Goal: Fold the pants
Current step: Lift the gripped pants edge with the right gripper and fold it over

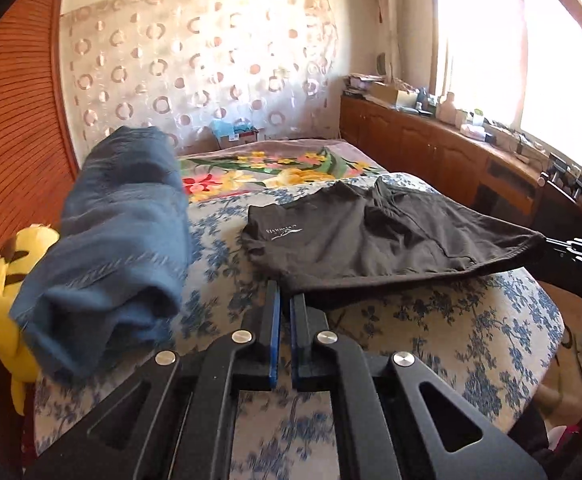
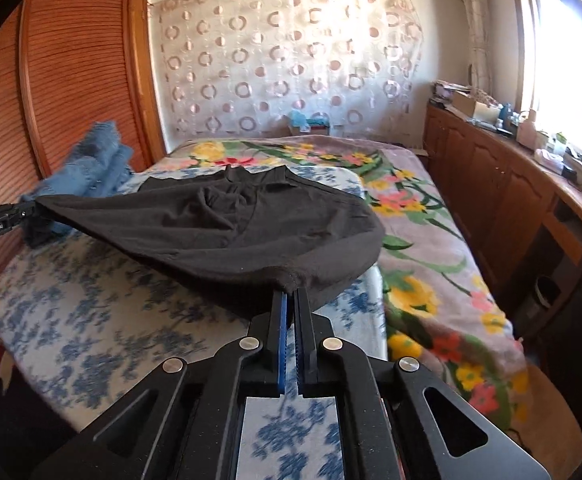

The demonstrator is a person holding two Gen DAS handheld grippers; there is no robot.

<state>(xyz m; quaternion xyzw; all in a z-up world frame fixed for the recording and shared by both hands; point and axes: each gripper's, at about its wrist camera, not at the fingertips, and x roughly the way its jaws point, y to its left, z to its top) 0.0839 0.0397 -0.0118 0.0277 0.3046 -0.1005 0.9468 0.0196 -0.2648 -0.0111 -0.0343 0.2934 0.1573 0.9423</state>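
Black pants [image 1: 375,240] lie spread across the blue-flowered bed cover [image 1: 451,332], with a small white logo near their far left corner. My left gripper [image 1: 286,289] is shut on their near left corner. My right gripper [image 2: 291,290] is shut on the other near corner, and it also shows at the right edge of the left wrist view [image 1: 547,240]. The near edge hangs stretched between the two grippers, lifted off the bed. In the right wrist view the pants [image 2: 219,228] run left to my left gripper [image 2: 35,206].
A blue denim garment [image 1: 111,248] lies bundled at the bed's left, against a yellow plush toy [image 1: 7,292]. A flowered blanket [image 2: 423,264] covers the bed's right side. A wooden louvred wardrobe [image 2: 63,80] stands left, and a cluttered wooden cabinet [image 2: 503,184] runs under the window.
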